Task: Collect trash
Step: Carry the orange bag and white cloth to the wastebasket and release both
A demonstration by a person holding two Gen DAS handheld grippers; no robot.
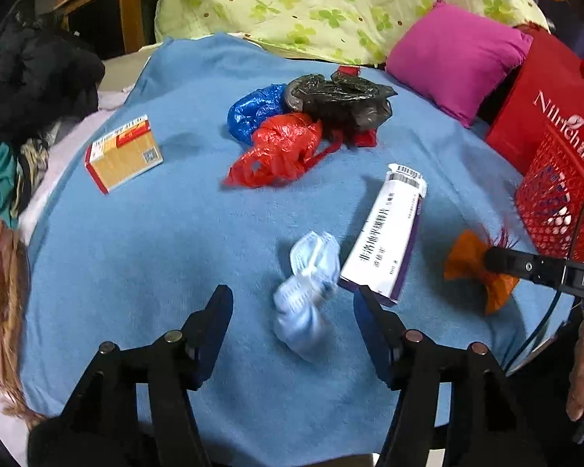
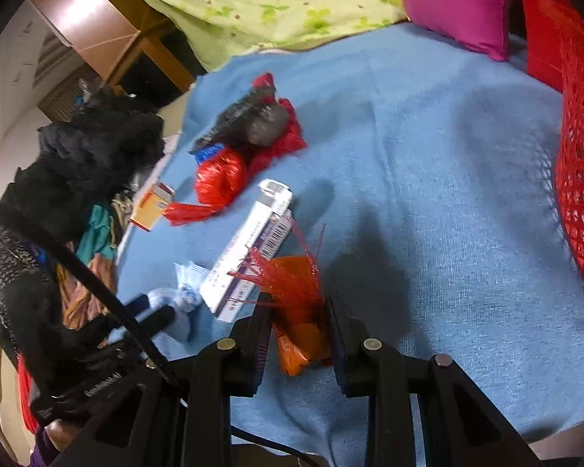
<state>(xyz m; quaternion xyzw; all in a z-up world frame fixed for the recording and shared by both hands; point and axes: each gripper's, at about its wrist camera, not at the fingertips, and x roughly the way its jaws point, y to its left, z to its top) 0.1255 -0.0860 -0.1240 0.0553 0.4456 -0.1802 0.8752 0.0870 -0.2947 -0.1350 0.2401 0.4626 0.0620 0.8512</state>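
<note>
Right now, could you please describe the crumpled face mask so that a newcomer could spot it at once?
Start from the blue blanket covering the bed. Near its front edge, between the fingers of the open left claw, lies the crumpled face mask, just left of the long white medicine box. It is the only pale blue-and-white pleated bundle; the nearby bags are red, blue and black.

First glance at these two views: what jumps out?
The heap of crumpled plastic bags, red, blue and black, in the middle of the blue blanket. Nearer, a crumpled pale blue face mask lies between the open fingers of the left gripper. The right gripper is shut on an orange wrapper, with the red mesh basket at the blanket's right edge.
</note>
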